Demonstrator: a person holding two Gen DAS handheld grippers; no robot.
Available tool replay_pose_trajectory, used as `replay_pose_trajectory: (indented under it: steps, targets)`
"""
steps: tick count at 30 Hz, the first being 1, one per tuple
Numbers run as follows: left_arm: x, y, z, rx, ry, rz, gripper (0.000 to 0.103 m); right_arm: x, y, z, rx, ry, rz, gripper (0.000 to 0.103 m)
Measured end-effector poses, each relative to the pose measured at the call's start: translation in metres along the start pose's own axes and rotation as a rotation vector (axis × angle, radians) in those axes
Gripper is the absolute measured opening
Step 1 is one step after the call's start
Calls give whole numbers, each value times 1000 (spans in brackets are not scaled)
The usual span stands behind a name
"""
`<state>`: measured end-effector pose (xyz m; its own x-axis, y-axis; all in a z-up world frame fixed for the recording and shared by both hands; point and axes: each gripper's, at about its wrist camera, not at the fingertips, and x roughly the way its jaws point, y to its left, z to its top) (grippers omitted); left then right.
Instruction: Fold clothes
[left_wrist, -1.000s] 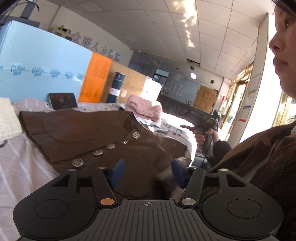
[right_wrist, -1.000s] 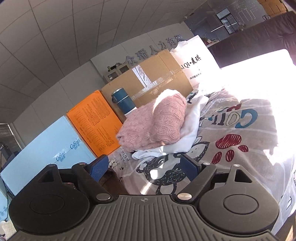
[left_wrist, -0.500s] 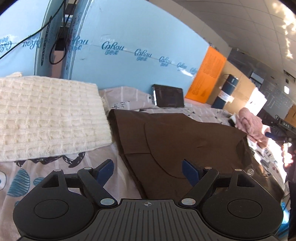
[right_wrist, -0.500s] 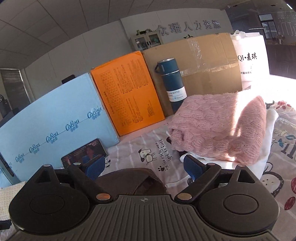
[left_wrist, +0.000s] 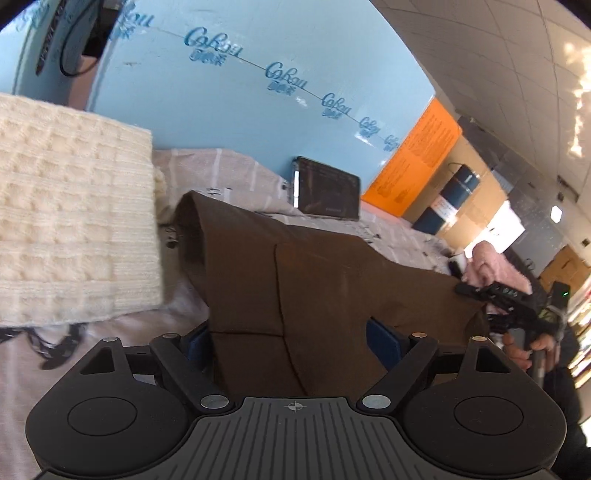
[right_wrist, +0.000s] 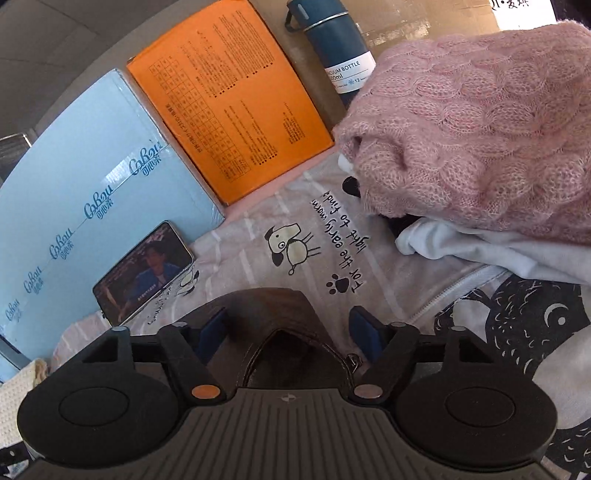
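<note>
A brown jacket (left_wrist: 317, 280) lies spread on the printed bedsheet (left_wrist: 229, 173). My left gripper (left_wrist: 291, 341) is open, and its blue fingers straddle the jacket's near edge. My right gripper (right_wrist: 291, 328) is open over a rounded brown end of the jacket (right_wrist: 269, 306), which lies between its fingers. The right gripper also shows in the left wrist view (left_wrist: 506, 306), at the jacket's far right end, held by a hand.
A folded cream knit (left_wrist: 66, 206) lies left of the jacket. A pink knit sweater (right_wrist: 480, 133) sits on white clothes (right_wrist: 498, 251) at right. A phone (right_wrist: 144, 273), blue board (right_wrist: 74, 184), orange board (right_wrist: 236, 110) and a blue bottle (right_wrist: 332, 48) line the back.
Both grippers have dropped down toward the jacket. The left one swung left from the buttoned front to the jacket's edge. The right one tilted down onto the jacket's end.
</note>
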<state>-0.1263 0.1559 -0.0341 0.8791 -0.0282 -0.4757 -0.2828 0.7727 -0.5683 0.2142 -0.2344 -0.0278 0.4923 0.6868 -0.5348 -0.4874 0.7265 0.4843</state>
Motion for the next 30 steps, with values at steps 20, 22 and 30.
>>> replay_pose_trajectory:
  steps: [20, 22, 30]
  targets:
    - [5, -79, 21, 495, -204, 202, 6, -20, 76, 1, -394, -216, -43, 16]
    - [11, -68, 24, 443, -145, 239, 13, -13, 80, 6, -413, -213, -69, 19]
    - [5, -55, 22, 462, -193, 449, 77, 3, 59, 9, -344, -213, -184, 83]
